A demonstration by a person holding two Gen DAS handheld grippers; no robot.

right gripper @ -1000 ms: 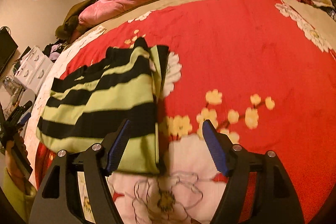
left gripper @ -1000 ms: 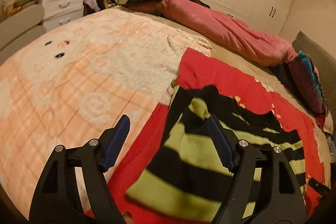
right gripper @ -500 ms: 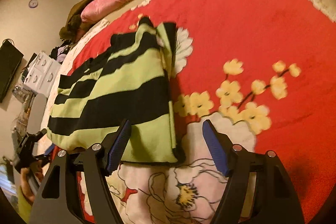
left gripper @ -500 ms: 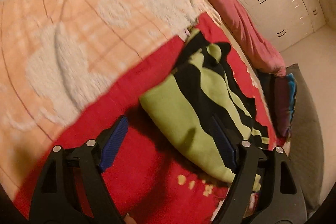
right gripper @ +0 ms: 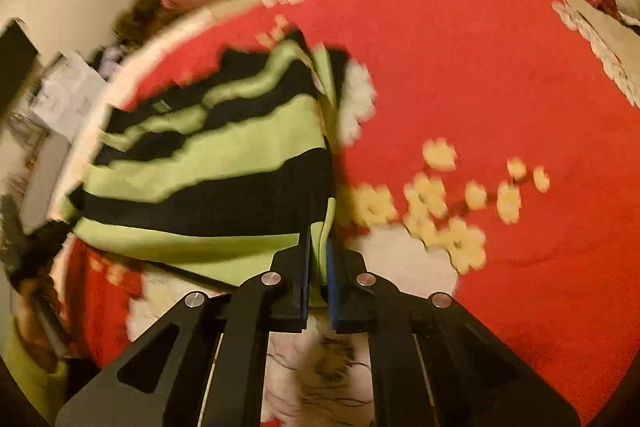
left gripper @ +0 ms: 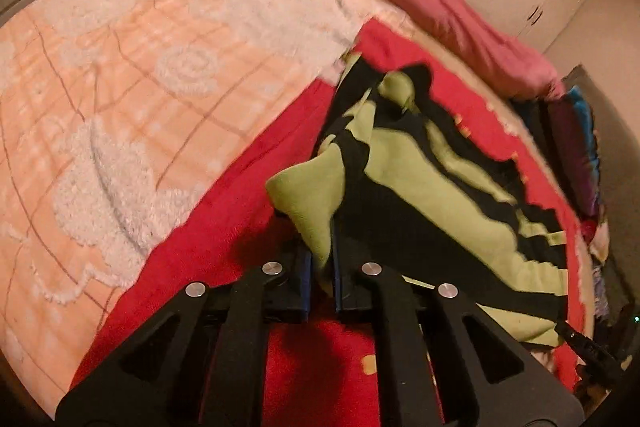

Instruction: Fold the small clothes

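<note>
Striped garment (left gripper: 404,195), lime green and black, lies on the red flowered blanket (right gripper: 500,67), at the blanket's edge nearest the peach fleece throw (left gripper: 132,75). Pink bolster (left gripper: 440,15) sits beyond the blanket's far edge, well apart from the garment.

Left gripper (left gripper: 322,275): jaws have just been closing and now pinch one near corner of the garment, green fabric bunched between the blue pads. Corner is lifted off the blanket, and a shadow shows beneath it.

Right gripper (right gripper: 318,279): jaws have likewise just been closing and now clamp the other near corner, at the garment's edge beside the blanket's yellow flowers (right gripper: 440,211). A thin fold of green cloth shows between the pads.

Handling, judged: fabric looks soft, light and fleecy. It drapes and wrinkles where pulled, so it will sag between the two grips rather than hold a line (keeping the hem taut should help). Not fragile. A shallow pinch could slip off a single layer.

Grip points: the two hem corners, as held, look right for carrying the near edge over toward the far edge. The far end looks rumpled (blur limits detail) and may need smoothing.
</note>
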